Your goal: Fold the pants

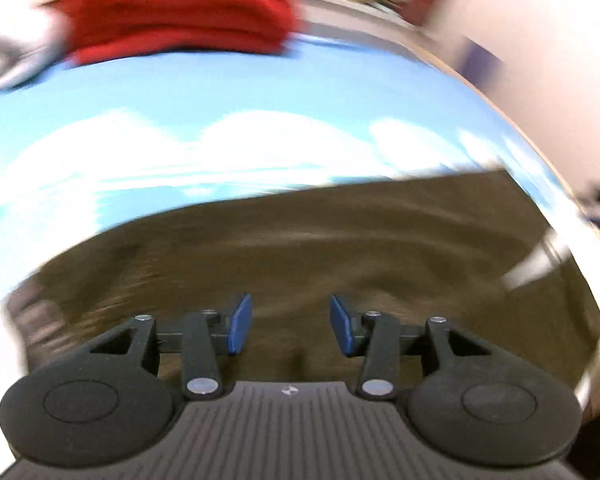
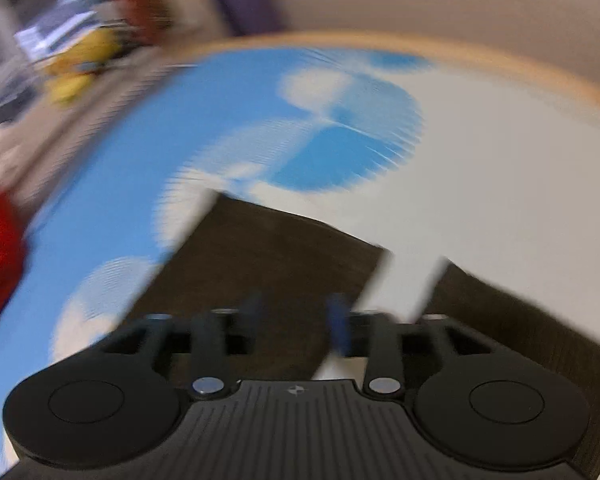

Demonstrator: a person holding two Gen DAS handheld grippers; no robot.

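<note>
Left gripper [image 1: 291,324] and right gripper [image 2: 296,326]: I am holding both parted, empty, directly over the brown pants [image 1: 340,240], lying crosswise below.

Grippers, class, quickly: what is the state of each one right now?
Left gripper: open, nothing between its blue pads, above the dark brown fabric pants.
Right gripper: open, holding nothing.

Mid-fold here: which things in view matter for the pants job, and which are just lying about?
Job:
- brown pants, spread on the blue-and-white cloth
- left gripper, open, nothing in it
- right gripper, open, nothing in it

Lying about:
- folded red garment
- grey fabric beside it
- blurred yellow clutter beyond the table
</note>
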